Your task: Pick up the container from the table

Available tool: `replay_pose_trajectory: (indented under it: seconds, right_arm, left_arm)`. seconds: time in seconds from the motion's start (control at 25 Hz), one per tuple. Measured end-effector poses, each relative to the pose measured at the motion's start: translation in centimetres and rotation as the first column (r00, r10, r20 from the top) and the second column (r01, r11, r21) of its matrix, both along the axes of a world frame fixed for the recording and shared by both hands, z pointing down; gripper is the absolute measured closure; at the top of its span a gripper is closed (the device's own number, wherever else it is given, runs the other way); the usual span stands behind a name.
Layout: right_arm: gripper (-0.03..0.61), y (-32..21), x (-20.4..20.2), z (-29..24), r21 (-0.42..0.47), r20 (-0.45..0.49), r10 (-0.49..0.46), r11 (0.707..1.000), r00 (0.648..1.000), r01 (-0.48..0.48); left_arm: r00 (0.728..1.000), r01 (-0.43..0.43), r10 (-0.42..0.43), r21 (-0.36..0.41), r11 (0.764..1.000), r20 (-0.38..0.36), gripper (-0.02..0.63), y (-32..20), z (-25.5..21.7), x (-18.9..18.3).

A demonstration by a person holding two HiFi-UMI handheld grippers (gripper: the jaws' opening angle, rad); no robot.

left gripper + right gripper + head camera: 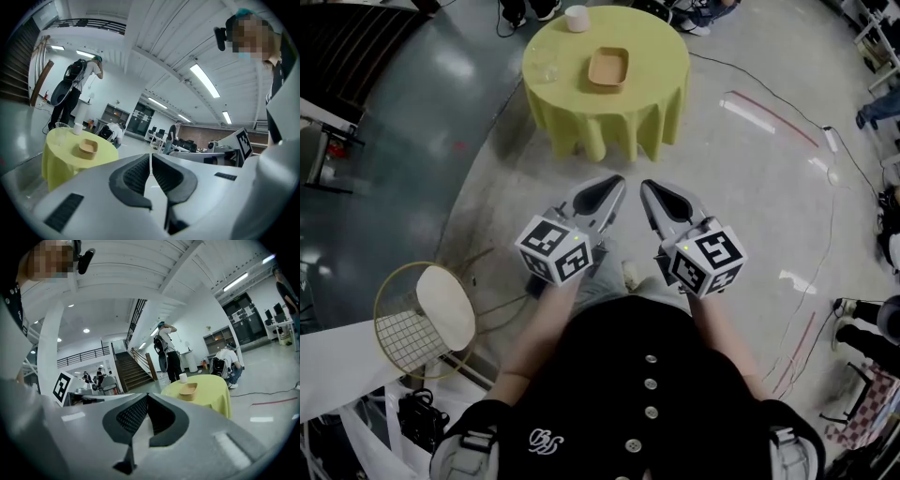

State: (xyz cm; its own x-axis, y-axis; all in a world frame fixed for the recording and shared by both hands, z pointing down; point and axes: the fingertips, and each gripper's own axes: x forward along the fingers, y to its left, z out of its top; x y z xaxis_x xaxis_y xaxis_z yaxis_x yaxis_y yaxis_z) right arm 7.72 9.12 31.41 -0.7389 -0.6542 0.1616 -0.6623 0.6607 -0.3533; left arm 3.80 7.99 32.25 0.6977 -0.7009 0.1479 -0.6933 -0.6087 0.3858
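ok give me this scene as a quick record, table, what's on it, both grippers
table: round table under a yellow cloth, ahead of the person
on table: tan container near the middle; white cup at the far edge; clear cup left of the container
left gripper: jaws shut, empty, short of the table
right gripper: jaws shut, empty, short of the table
task: container not yet picked up
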Motion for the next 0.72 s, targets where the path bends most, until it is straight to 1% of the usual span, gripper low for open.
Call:
replay_pose_trajectory:
  seconds: [0.16,0.32,0.48,0.64,0.72]
  right_arm:
    - [0.575,-2.7,1.0,0.5,-0.013,0.0,0.032,0.999,0.999,-0.032]
    - [0.575,-4.7,1.2,1.1,-0.02,-0.006,0.053,0.998,0.999,-0.053]
    - [0.575,-5.0,0.2,3.2,-0.036,-0.018,0.039,0.999,0.999,-0.04]
    - [0.575,-8.1,-1.3,3.9,-0.047,-0.019,0.036,0.998,0.999,-0.037]
    - [0.575,-7.8,-2.2,4.5,-0.049,-0.024,0.034,0.998,0.999,-0.035]
  left_arm:
    - [1.0,-0.018,0.018,0.001,1.0,-0.006,0.589,-2.1,0.0,0.2]
    - [1.0,-0.012,0.012,0.001,1.0,-0.013,0.589,-3.9,0.4,-0.3]
    - [1.0,-0.007,0.007,-0.012,1.0,-0.031,0.589,-4.1,2.4,-1.0]
    - [0.999,-0.022,0.022,-0.021,1.0,-0.028,0.589,-7.3,3.1,-1.7]
    - [0.999,-0.028,0.028,-0.03,0.999,-0.03,0.589,-7.1,4.0,-2.5]
